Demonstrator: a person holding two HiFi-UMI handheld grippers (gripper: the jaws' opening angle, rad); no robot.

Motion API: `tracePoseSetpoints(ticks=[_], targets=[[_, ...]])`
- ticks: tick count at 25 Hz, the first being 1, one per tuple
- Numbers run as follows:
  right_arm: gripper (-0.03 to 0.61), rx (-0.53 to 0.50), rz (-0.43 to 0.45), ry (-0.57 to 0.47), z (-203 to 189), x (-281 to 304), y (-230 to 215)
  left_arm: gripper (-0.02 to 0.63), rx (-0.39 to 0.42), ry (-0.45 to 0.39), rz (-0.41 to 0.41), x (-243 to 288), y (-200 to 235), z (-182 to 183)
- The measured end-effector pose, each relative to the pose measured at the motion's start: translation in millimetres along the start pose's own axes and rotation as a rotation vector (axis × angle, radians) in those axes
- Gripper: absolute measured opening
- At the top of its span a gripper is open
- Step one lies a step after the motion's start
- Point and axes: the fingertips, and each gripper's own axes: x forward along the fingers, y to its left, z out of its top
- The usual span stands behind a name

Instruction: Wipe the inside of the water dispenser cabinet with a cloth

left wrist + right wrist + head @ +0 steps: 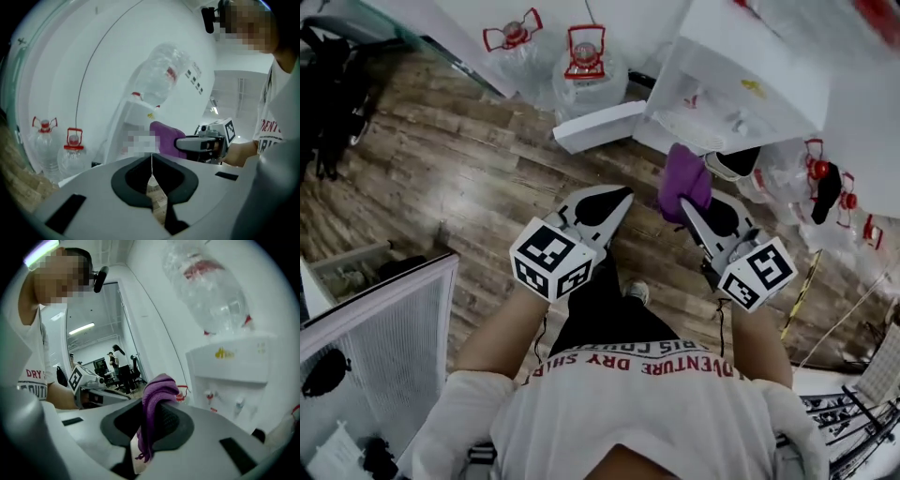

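Observation:
My right gripper (686, 208) is shut on a purple cloth (684, 180), which bunches up above its jaws (154, 413). It hovers just in front of the white water dispenser (741, 75), below the taps. My left gripper (623, 195) hangs beside it on the left, a short way from the cloth, jaws closed on nothing (151, 161). From the left gripper view, the cloth (164, 138) and right gripper (206, 143) sit before the dispenser (138, 115). A white door panel (600, 127) juts out at the dispenser's foot. The cabinet's inside is hidden.
An upturned clear bottle (161, 75) tops the dispenser. Two big water bottles with red handles (514, 37) (586, 56) stand on the wood floor to its left, more bottles (825, 178) to its right. A mesh-sided white frame (384, 347) lies at lower left. People stand far off (116, 364).

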Motion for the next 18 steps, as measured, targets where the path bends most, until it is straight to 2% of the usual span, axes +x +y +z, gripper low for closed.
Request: tracePoseSetpoints(ticks=[5,9,13,18], targets=[[0.061,-0.044,0.028,-0.067,96.3,-81.0,43.8,0.028,0.105,-0.066,-0.034,-45.9,-90.8,89.9],[0.061,-0.111,0.049,-0.124,146.6,-144.0,85.9,0.029,0.164,-0.134,-0.045,-75.5,-156.6,142.4],[0.061,-0.173,0.046,-0.196,180.2,-196.7,120.8,0.028,0.220,-0.181,-0.049,-102.7,-213.4,172.7],[0.061,-0.221,0.029,-0.300,200.6,-249.4,154.9,0.028,0.290,-0.246,-0.075,-130.3,-271.6,194.3]])
